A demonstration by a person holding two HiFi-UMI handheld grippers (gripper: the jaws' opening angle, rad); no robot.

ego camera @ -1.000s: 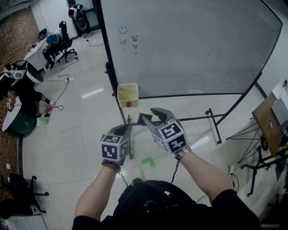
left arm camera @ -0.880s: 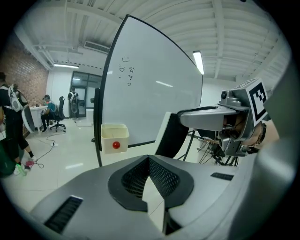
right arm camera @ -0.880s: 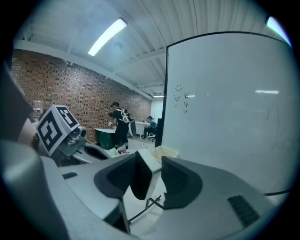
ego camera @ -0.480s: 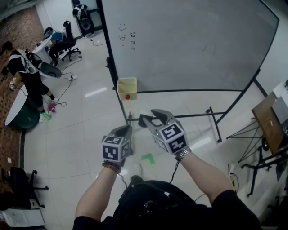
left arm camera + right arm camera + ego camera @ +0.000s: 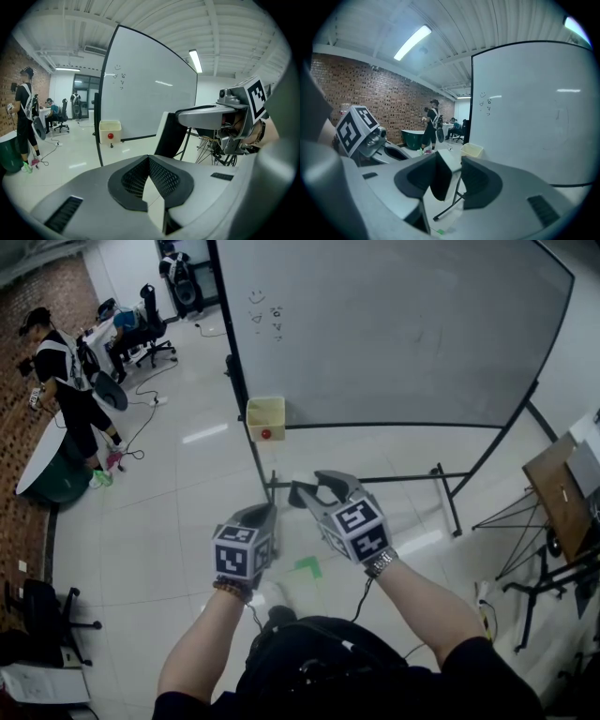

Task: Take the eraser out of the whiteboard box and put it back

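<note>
At the lower left corner of the whiteboard [image 5: 394, 324] hangs the pale yellow whiteboard box [image 5: 265, 418], a round red spot on its front; no eraser shows from here. Nearer, well apart from it, the left gripper [image 5: 266, 510] has its jaws pressed together on nothing. The right gripper [image 5: 312, 487], just beside it, has its jaws spread and empty.

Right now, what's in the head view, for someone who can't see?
The left gripper, shut, and the right gripper, open, both empty, point toward a whiteboard. A pale yellow box with a red dot hangs at its lower left corner.
</note>
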